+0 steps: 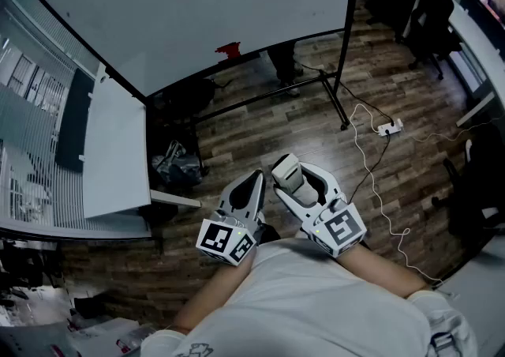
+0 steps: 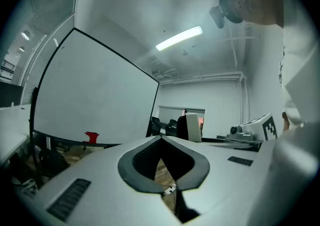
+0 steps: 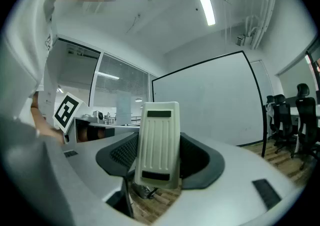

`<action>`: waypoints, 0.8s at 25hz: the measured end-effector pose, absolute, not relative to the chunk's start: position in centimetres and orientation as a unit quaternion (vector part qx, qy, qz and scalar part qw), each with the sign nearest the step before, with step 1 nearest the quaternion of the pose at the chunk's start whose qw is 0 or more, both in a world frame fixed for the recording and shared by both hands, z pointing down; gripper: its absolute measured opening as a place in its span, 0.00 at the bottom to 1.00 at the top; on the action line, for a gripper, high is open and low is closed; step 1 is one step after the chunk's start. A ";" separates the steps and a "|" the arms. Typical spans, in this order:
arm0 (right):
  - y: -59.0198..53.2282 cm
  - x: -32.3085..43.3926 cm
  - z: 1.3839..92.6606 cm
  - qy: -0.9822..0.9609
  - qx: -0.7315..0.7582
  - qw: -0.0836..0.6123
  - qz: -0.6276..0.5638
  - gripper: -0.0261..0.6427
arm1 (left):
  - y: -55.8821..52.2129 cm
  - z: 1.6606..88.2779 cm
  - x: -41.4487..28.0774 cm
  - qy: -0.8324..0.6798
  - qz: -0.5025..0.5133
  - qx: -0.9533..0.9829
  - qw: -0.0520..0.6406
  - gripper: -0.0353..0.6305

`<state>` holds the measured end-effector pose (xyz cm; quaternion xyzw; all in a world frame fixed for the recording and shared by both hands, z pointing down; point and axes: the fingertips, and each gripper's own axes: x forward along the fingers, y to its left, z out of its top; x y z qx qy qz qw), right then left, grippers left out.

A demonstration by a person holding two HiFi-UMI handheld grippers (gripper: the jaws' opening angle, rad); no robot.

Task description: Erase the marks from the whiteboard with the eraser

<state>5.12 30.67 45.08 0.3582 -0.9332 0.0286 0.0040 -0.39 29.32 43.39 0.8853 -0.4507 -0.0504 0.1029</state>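
Pinching the eraser (image 3: 159, 145), the right gripper (image 1: 290, 167) is hanging near the person (image 1: 316, 300); the left gripper (image 1: 252, 182), pressed together on nothing, is riding beside it. Farther off, the whiteboard (image 1: 197, 8) is showing no marks but a red patch (image 1: 229, 50) at its lower edge, so little seems left.

An office is indicated: a large whiteboard (image 1: 205, 8) is stood on wood-patterned flooring (image 1: 260, 138), black swivel chairs (image 1: 432, 16) and white desks (image 1: 114, 154) are seen, and glass partitions (image 3: 117, 92) are fitted.

Wood-plank floor (image 1: 304, 133), black office chairs (image 1: 430, 8), white ceiling with strip light (image 2: 179, 38)
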 end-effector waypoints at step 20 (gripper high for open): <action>25.0 0.4 45.0 -0.934 0.354 -0.010 0.046 0.42 | 24.6 44.4 -6.1 -0.466 -0.062 0.875 0.113 0.06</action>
